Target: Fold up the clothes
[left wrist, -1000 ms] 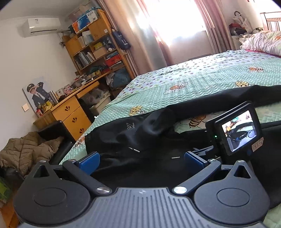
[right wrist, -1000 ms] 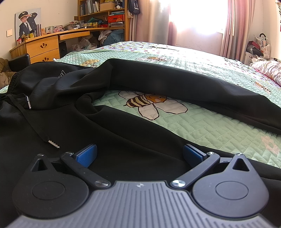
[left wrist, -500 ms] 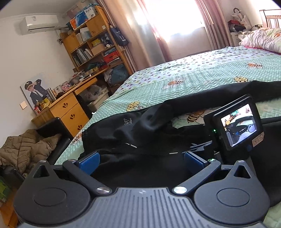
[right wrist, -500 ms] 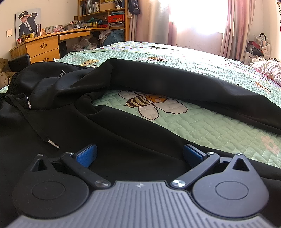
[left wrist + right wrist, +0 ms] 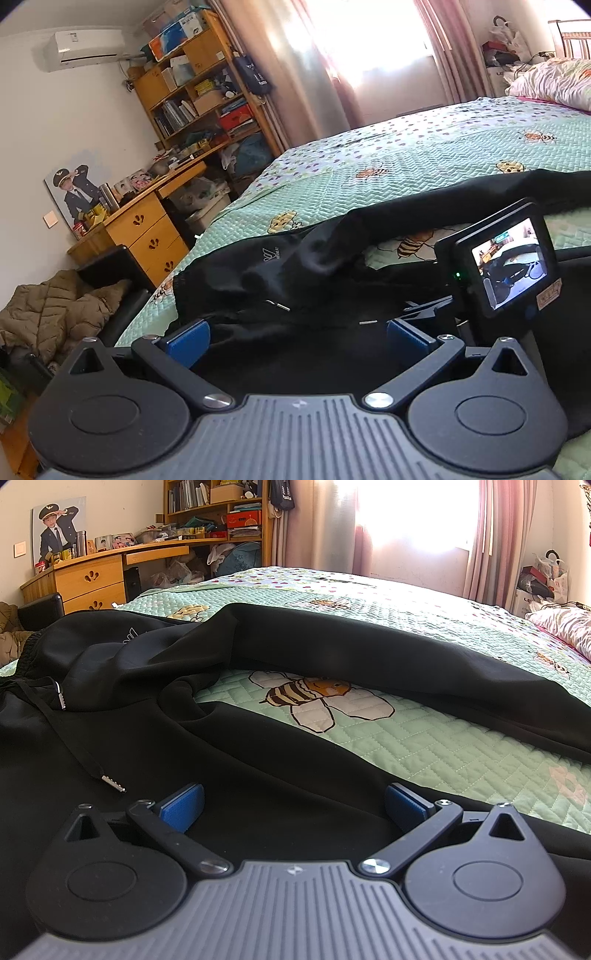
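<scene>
Beyond both gaping grippers, left gripper point(image 5: 297, 334) and right gripper point(image 5: 293, 805), black trousers point(image 5: 258, 760) across bee quilt point(image 5: 424, 738).

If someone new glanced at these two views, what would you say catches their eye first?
Most striking is the black garment sprawled unfolded across the green quilted bedspread, one long part arching over a large printed bee. Its drawstring with a metal tip trails down at the left. In the foreground each open claw hovers over the cloth, the right claw and the left claw, holding nothing.
</scene>
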A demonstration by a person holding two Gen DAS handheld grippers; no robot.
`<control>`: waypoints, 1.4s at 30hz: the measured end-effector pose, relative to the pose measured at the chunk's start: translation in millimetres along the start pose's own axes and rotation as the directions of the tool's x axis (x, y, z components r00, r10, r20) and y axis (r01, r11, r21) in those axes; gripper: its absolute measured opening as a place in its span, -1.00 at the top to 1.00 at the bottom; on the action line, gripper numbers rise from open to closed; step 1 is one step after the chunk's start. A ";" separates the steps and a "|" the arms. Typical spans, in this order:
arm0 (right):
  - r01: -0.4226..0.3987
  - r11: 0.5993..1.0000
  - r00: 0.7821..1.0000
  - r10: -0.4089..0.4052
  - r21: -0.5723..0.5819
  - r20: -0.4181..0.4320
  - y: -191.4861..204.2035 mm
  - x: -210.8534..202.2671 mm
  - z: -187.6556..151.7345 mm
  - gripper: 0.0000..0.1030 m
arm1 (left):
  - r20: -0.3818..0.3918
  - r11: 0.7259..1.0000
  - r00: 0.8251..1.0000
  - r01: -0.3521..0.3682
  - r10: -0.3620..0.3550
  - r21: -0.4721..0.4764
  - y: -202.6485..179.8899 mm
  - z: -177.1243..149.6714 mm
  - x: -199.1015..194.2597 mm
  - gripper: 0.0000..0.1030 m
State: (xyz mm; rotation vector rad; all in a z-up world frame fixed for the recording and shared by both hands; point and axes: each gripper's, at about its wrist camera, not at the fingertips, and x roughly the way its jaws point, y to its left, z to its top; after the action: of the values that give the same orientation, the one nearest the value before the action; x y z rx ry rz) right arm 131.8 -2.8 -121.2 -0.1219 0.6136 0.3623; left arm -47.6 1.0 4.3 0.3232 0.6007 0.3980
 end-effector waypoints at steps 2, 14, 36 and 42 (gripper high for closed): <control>0.000 1.000 1.000 0.000 0.000 0.000 0.0 0.0 0.0 -1.00 | -0.001 1.000 1.000 -0.003 0.003 -0.002 1.9 -0.6 0.1 -0.98; 0.001 1.000 1.000 -0.001 0.000 0.001 -0.4 0.0 -0.1 -1.00 | -0.060 0.996 0.998 -0.038 0.033 -0.082 31.6 -12.0 15.8 -0.98; 0.008 1.000 1.000 -0.008 0.005 0.006 0.8 0.6 -1.0 -1.00 | -0.197 0.963 0.973 -0.165 0.123 -0.215 116.3 -52.6 48.3 -0.98; -0.050 0.997 0.998 0.052 0.059 -0.031 -12.3 -3.0 4.5 -1.00 | -0.190 0.970 0.979 -0.116 0.075 -0.213 108.8 -59.5 52.5 -0.98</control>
State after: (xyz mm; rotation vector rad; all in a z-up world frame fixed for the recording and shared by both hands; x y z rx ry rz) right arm 136.5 -14.1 -115.7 -0.0568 0.6598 0.3926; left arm -72.6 130.3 -23.3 0.1011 0.7127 0.5873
